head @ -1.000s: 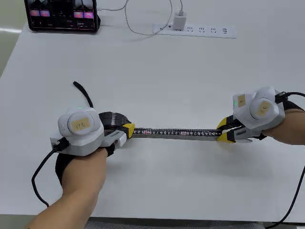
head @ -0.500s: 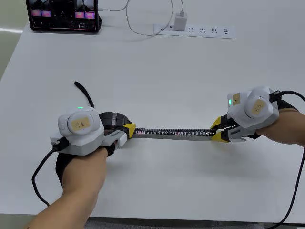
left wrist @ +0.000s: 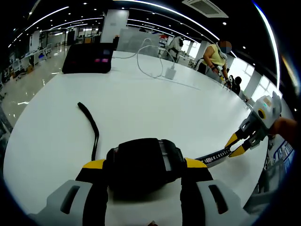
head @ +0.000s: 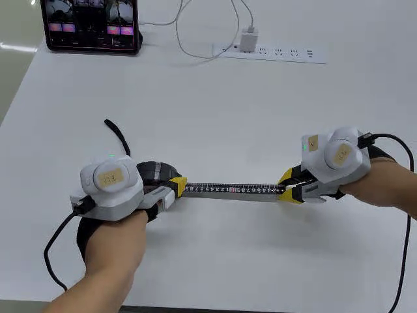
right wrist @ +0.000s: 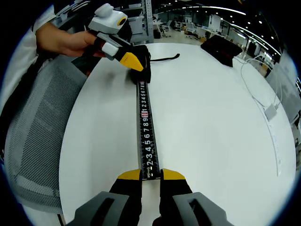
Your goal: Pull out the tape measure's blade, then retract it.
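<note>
The left gripper view looks over the black tape measure case point(left wrist: 143, 165), low in the middle of the frame. The left gripper point(head: 171, 186) has its two yellow-tipped jaws closed on the case's sides. From there the blade point(left wrist: 215, 156) is a short dark sliver running to the right edge, where the right gripper point(left wrist: 236, 144) pinches its far end.

The right gripper view shows the blade lengthwise. It runs straight up the centre of the frame from that gripper's own jaws, which are pressed together on the blade's tip. The printed numerals and one red mark are readable, and the blade ends at the case near the top.

In the head view the same blade is a level line across the lower middle, case at the left and tip at the right. It lies low over the white table point(head: 215, 117), but whether it touches the table I cannot tell. The left gripper's white body hides much of the case in this view.

A black strap point(head: 117, 134) curls from the case toward the upper left, lying on the table. A tablet point(head: 91, 23) with a lit screen stands at the upper left. A white power strip point(head: 280, 52) lies along the top with a charger point(head: 249, 39) plugged in and a white cable point(head: 195, 45) looping away to the left. All three are well apart from the tape measure.

A grey mesh chair point(right wrist: 37, 141) takes up the left side of the right gripper view, below the hand point(right wrist: 66, 42) that holds the left gripper. People point(left wrist: 216, 54) stand far off at the upper right of the left gripper view.
</note>
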{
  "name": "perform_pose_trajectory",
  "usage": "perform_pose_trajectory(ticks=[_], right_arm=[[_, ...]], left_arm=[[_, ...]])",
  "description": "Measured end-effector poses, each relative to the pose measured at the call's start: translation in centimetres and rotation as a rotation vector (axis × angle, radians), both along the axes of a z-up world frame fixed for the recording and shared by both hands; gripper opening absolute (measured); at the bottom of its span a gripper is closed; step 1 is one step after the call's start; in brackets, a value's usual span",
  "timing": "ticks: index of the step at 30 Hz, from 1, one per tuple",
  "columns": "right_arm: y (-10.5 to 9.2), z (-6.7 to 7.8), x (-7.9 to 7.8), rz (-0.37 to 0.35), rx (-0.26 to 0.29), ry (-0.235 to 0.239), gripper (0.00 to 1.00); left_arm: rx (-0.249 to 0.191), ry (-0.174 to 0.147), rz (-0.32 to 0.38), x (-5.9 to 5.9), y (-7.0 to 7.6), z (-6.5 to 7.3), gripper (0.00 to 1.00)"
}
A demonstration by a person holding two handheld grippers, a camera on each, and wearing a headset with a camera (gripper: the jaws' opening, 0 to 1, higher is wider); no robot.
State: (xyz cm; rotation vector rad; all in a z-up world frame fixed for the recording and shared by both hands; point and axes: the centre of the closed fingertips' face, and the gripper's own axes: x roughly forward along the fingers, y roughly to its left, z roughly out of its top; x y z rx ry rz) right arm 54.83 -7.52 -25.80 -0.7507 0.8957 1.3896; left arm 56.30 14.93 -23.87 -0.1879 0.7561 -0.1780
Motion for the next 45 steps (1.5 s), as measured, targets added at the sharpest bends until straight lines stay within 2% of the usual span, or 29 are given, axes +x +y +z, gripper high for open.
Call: perform_pose_trajectory(ticks=[29,31,32,38,45], right_arm=[[1.6,-0.4,0.5,0.0,0.01,-0.004,0.09],[2.0,-0.3,0.5,-0.002,0.022,-0.002,0.09],[2.6,-0.1,0.3,-0.012,0.047,0.01,0.09],[4.2,-0.4,0.2,0.011,0.05,0.006,0.1],[5.0,-0.3,0.3,0.013,0.063,0.008,0.09]], left_arm=[[-0.022,0.002,0.012,0.0,0.2,-0.1,0.58],[-0.024,0.001,0.012,0.0,0.2,-0.1,0.58],[-0.024,0.001,0.011,0.0,0.2,-0.1,0.58],[-0.025,0.002,0.01,-0.1,0.1,0.0,0.58],[-0.028,0.001,0.012,-0.1,0.1,0.0,0.58]])
